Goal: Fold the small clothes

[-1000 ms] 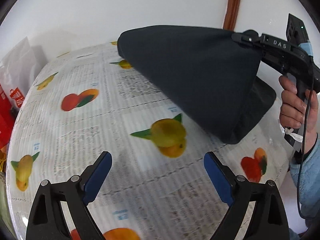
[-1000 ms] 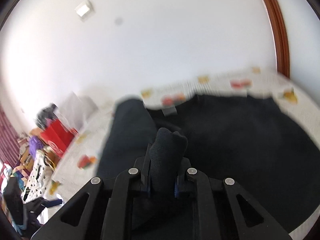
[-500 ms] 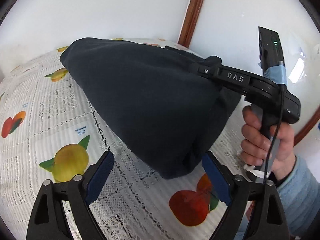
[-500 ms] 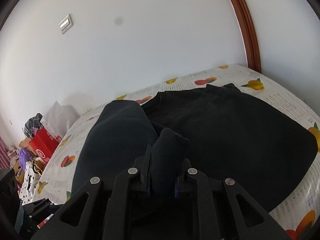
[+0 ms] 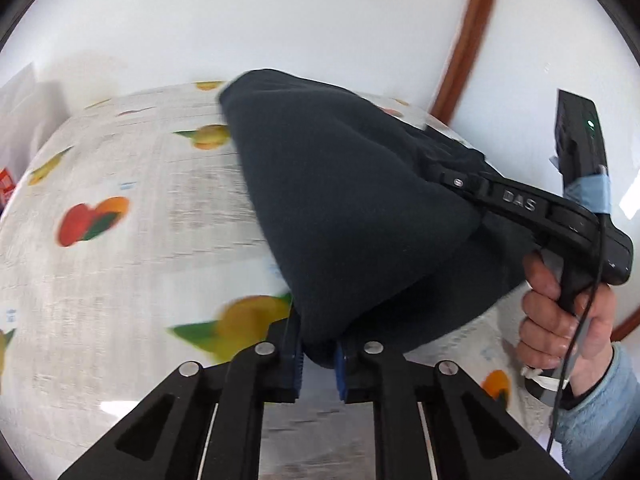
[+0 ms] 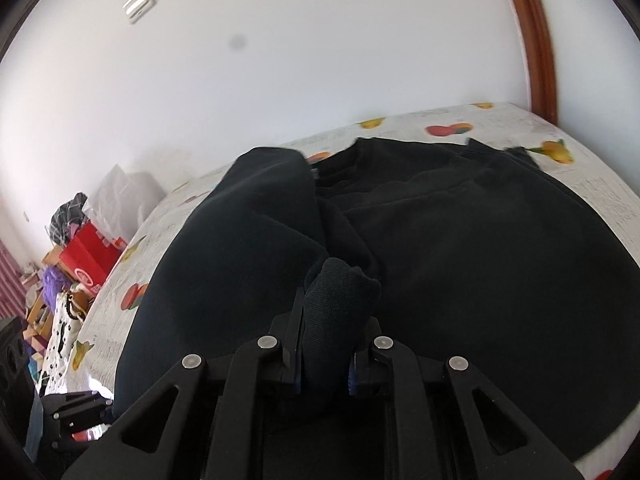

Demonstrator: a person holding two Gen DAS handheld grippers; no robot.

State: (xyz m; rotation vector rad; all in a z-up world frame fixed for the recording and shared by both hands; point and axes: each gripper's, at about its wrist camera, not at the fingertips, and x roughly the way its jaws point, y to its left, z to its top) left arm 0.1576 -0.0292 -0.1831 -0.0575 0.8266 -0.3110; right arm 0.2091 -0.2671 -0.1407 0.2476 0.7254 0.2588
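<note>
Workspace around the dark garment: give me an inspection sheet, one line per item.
Surface: table under a white lace tablecloth with fruit prints.
Job's things: one dark garment, partly lifted off the cloth, the rest spread on it.
Clutter: red box, white plastic bag and mixed items piled beyond the table's left end.
Grippers: left gripper has its jaws shut on the garment's lower corner; right gripper has its jaws shut on a bunched fold.
Cables: black cable hangs from the right gripper's handle past the hand.
Surroundings: white wall, wall switch plate, brown wooden trim.
</note>
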